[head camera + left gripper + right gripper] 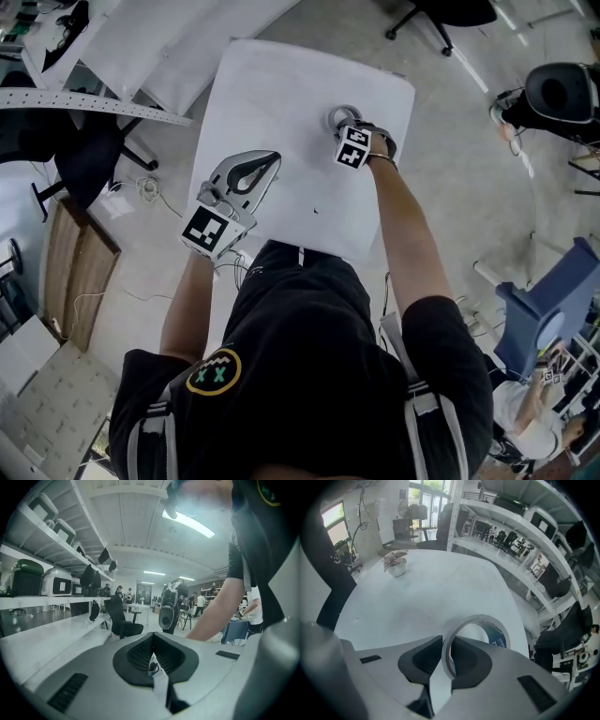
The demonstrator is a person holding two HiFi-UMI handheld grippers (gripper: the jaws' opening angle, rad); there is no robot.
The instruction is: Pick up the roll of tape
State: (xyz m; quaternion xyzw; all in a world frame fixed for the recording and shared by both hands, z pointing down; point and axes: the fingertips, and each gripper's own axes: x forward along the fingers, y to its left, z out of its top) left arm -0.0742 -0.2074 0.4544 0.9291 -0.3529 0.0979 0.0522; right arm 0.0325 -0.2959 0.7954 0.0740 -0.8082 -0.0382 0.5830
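At the 8 o'clock side of the white table [281, 84], the left gripper [270, 161] was held with its jaws pressed together and nothing between them, its tips aimed toward 2 o'clock. Near the table's 1 o'clock corner, the roll of tape [343, 116] sat flat, ring-side up. The right gripper [349, 129] pointed steeply down and was clamped on the roll's wall, one jaw inside the ring and one outside; whether the roll had left the surface could not be told.
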